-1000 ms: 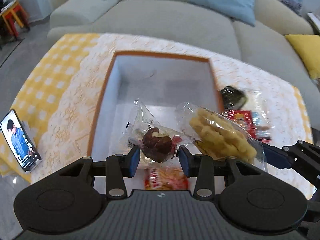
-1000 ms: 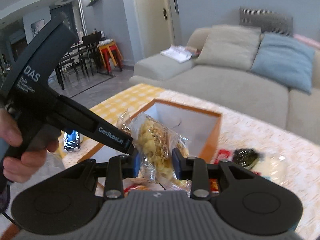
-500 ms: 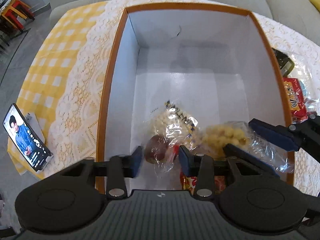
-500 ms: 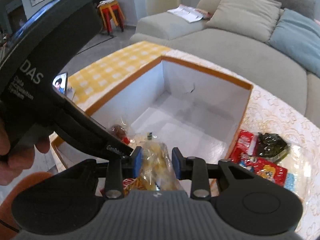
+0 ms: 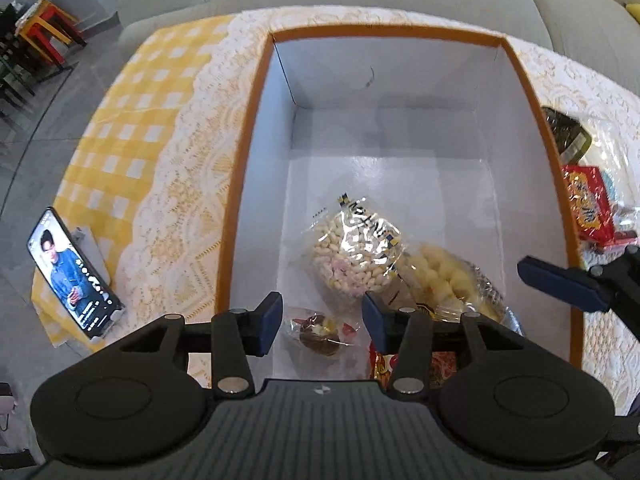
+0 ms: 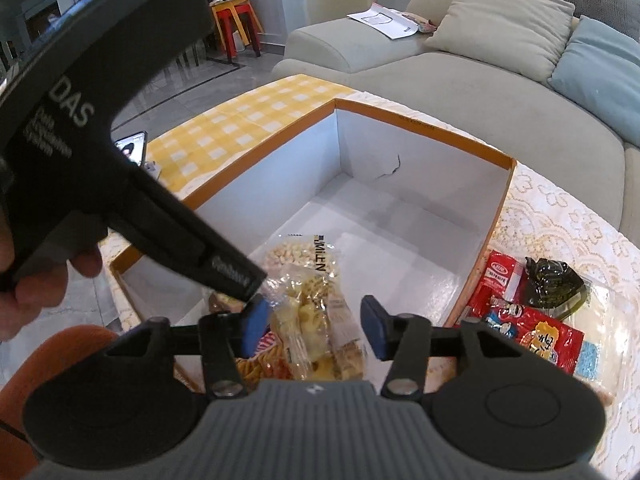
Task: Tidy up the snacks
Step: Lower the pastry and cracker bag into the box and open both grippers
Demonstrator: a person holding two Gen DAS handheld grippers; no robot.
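An orange-rimmed white box (image 5: 244,168) sits on the lace tablecloth; it also shows in the right wrist view (image 6: 424,124). My left gripper (image 5: 322,322) is open above a clear-wrapped brown pastry (image 5: 320,334) lying on the box floor. My right gripper (image 6: 314,330) is open over a clear bag of yellow puffs (image 6: 312,328), also lying in the box (image 5: 452,276). A clear bag of pale small snacks (image 5: 356,252) lies beside them. A red-orange snack pack (image 5: 386,364) lies at the near wall.
Red snack packs (image 6: 532,332) and a dark green packet (image 6: 554,280) lie on the cloth right of the box. A phone (image 5: 74,280) stands at the table's left edge. A grey sofa (image 6: 480,92) runs behind the table.
Both grippers lowered into the box and opened. The pastry and the yellow puff bag left the fingers and now lie on the box floor.
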